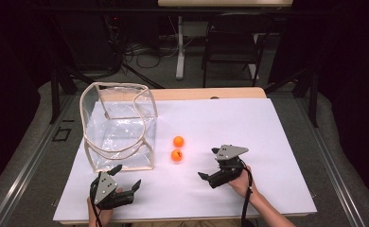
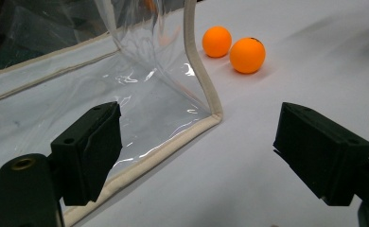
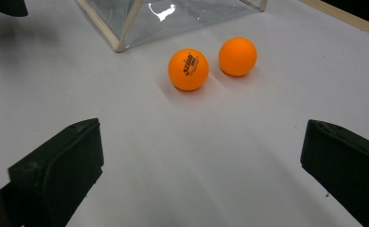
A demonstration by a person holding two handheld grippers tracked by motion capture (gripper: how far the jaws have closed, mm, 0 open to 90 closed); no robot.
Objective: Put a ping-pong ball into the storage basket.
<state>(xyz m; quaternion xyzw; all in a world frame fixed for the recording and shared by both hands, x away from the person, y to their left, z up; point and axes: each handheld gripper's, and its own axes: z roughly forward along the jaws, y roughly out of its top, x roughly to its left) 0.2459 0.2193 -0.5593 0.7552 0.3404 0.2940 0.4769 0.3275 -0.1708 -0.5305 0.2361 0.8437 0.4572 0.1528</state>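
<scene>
In the left gripper view, the clear plastic box with cream fabric edging [image 2: 126, 90] runs off the top and left edges. In the right gripper view, the small print on the nearer orange ball [image 3: 188, 69] is too small to read.

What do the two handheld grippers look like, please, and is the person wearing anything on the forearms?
Both the left gripper and the right gripper are black, each with two blocky, flat-faced jaws and a grey three-cornered plate on top. A black cable trails from each back along the forearm. The forearms are bare: no sleeves or gloves show in the high view.
</scene>
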